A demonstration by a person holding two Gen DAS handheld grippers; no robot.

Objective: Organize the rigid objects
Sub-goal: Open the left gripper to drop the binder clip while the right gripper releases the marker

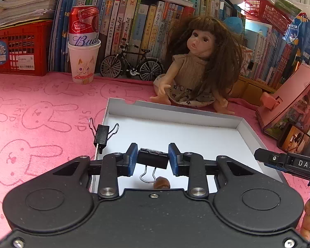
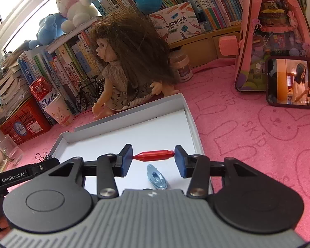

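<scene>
A pink cloth printed with rabbits covers the table, backed by a wall of books, and on it lies a shallow white tray that both grippers hang over. The left gripper has its blue pads closed on the black body of a binder clip, the wire loop hanging down toward the tray floor; a small brown object, too hidden by the gripper body to identify, lies in the tray just below it. The right gripper clamps a small red stick-shaped piece end to end between its pads, held above the tray's near right part, with a little blue shoe resting on the tray floor just beneath. Further out, a second binder clip sits against the tray's left wall, half on the cloth. Beyond the far rim sits a doll, with a toy bicycle and a can standing in a paper cup to its left, and a phone playing video off to the right. The step in hand looks like carrying both pieces to the tray for dropping off. The next move calls for lowering each piece near the tray floor, clear of the things already there, then letting the pads part; the clip at the left wall seems left to collect.
</scene>
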